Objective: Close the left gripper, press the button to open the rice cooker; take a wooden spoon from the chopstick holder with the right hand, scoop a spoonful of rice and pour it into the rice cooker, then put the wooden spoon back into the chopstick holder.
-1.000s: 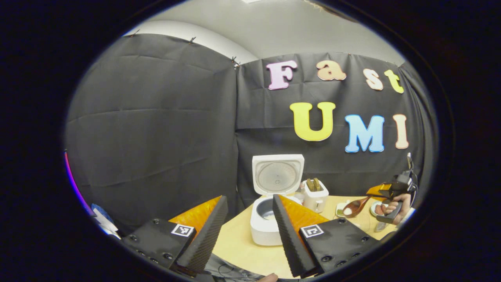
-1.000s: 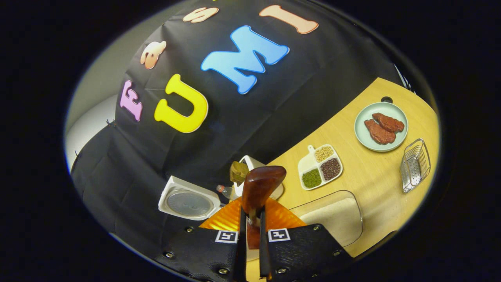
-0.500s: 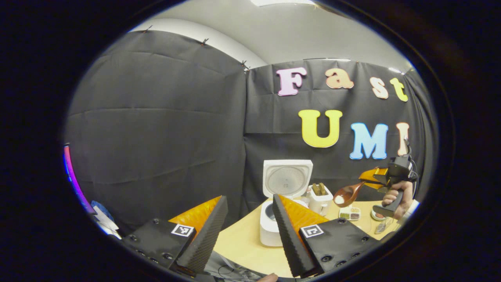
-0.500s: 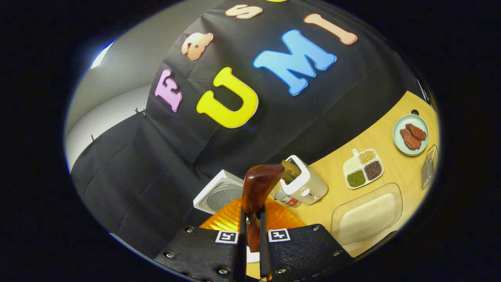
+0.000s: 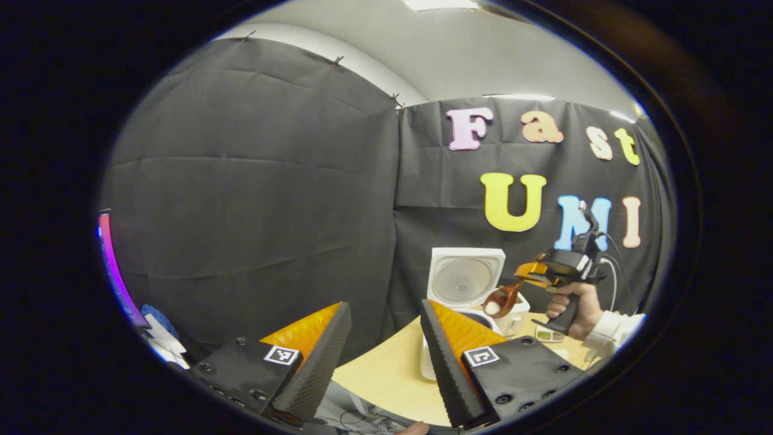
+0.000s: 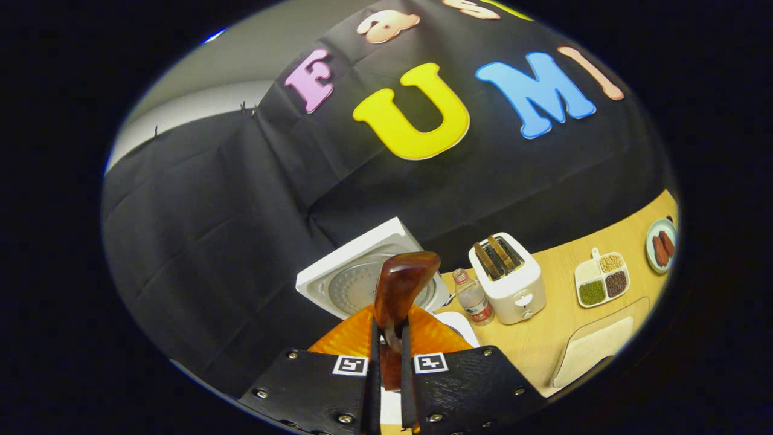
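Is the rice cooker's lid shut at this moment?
No. In the left gripper view the rice cooker's lid stands raised, its inner plate facing the camera.

Black cloth (image 5: 253, 181) hangs in creased panels around the booth, clipped along its top edge in front of a pale grey wall (image 5: 459, 54). A bright ceiling light (image 5: 438, 5) glows overhead. A light wooden table (image 6: 543, 338) stands against the cloth, and a strip of pink light (image 5: 112, 266) runs down the far left edge.
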